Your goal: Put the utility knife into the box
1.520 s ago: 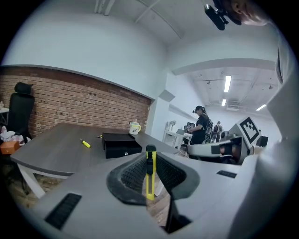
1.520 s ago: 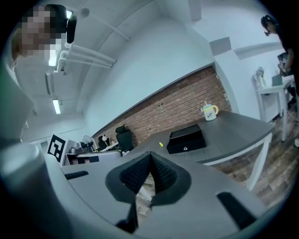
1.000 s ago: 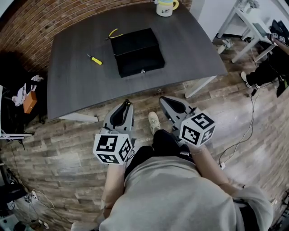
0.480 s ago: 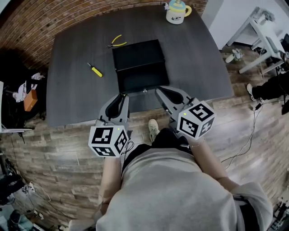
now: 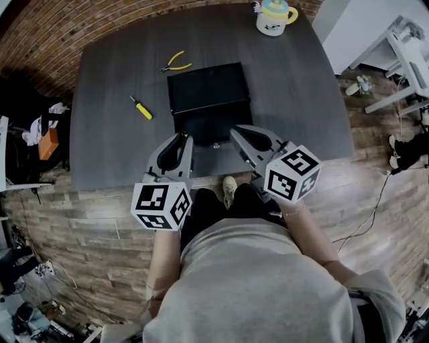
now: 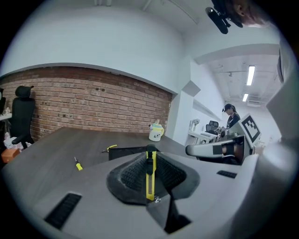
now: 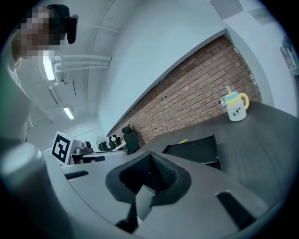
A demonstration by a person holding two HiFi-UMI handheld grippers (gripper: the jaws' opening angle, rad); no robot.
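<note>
A yellow utility knife (image 6: 150,175) stands upright between the pads of my left gripper (image 5: 182,139), which is shut on it. The black box (image 5: 208,94) lies in the middle of the dark table (image 5: 107,141), with a small latch on its near side. It also shows low on the table as the black box (image 6: 128,151) and the box (image 7: 194,148) in the two gripper views. Both grippers hover over the table's near edge, just short of the box. My right gripper (image 5: 236,132) is shut with nothing between its pads (image 7: 159,169).
A yellow-handled screwdriver (image 5: 141,107) lies left of the box, and yellow pliers (image 5: 175,63) lie behind its far left corner. A mug (image 5: 275,16) stands at the far right of the table. A brick wall runs behind it. A person sits at desks off to the right (image 6: 231,114).
The person has stepped up to the table. Both grippers have moved forward from over the floor to over the table's near edge, close to the box.
</note>
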